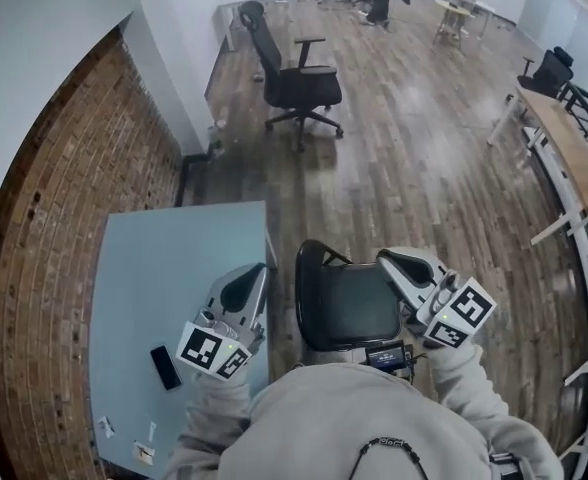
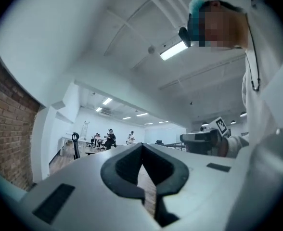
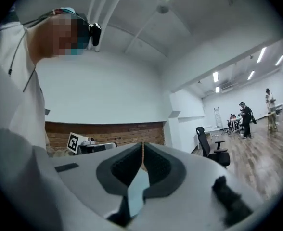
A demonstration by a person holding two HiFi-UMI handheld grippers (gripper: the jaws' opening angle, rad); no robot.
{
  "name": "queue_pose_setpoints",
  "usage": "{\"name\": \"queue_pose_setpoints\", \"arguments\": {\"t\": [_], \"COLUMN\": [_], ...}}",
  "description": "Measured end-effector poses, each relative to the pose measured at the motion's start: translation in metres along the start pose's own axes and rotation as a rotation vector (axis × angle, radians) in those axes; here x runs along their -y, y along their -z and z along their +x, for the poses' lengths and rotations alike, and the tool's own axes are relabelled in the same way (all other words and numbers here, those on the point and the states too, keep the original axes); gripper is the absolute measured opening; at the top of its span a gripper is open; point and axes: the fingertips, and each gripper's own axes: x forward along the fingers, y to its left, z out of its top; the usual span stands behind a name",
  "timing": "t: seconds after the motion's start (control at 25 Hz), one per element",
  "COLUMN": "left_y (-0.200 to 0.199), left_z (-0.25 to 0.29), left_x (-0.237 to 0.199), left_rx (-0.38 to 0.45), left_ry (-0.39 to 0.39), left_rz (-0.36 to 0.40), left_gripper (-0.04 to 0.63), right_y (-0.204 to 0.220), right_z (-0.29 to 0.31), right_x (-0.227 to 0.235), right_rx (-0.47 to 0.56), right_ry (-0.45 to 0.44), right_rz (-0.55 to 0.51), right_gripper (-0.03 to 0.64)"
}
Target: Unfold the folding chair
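In the head view, the folding chair (image 1: 346, 306) is standing on the wooden floor (image 1: 424, 168) straight in front of the person, just beside the right edge of a pale blue table (image 1: 164, 268). Its black seat surface is facing up toward the camera. The left gripper (image 1: 250, 282) is hanging over the table's right edge, to the left of the chair. The right gripper (image 1: 398, 265) is showing over the chair's upper right corner. A dark phone (image 1: 165, 366) is lying on the table near the left gripper's marker cube. A black office chair (image 1: 296, 80) is standing well apart, farther up the room, and a brick wall (image 1: 64, 268) is running along the left.

In the left gripper view, the left gripper (image 2: 142, 147) is pointing out across the room with its jaws pressed together and gripping nothing. The right gripper (image 2: 204, 139) is showing off to the right. The office chair (image 2: 75, 146) and some people (image 2: 110, 137) are showing far off.

In the right gripper view, the right gripper (image 3: 143, 147) is likewise holding its jaws together on nothing. The left gripper (image 3: 86, 144) is showing to the left in front of the brick wall (image 3: 112, 131), and the office chair (image 3: 212, 150) is standing to the right.
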Motion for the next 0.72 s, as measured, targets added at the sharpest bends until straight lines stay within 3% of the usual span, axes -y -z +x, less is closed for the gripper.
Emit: {"name": "queue_pose_setpoints", "arguments": {"t": [0.24, 0.44, 0.72], "left_y": [-0.009, -0.011, 0.005], "left_z": [0.005, 0.006, 0.015], "left_x": [0.016, 0.019, 0.017], "left_rx": [0.014, 0.013, -0.029], "left_ry": [0.049, 0.053, 0.064], "left_rz": [0.018, 0.012, -0.009], "left_gripper": [0.005, 0.005, 0.005], "right_y": [-0.002, -0.015, -0.004], "right_z": [0.02, 0.022, 0.018], "right_x": [-0.032, -0.042, -0.042], "right_rx": [-0.001, -0.022, -0.026], "right_ry": [0.036, 0.068, 0.111], "right_rz": [0.108, 0.046, 0.065], "right_gripper": [0.008, 0.008, 0.008]}}
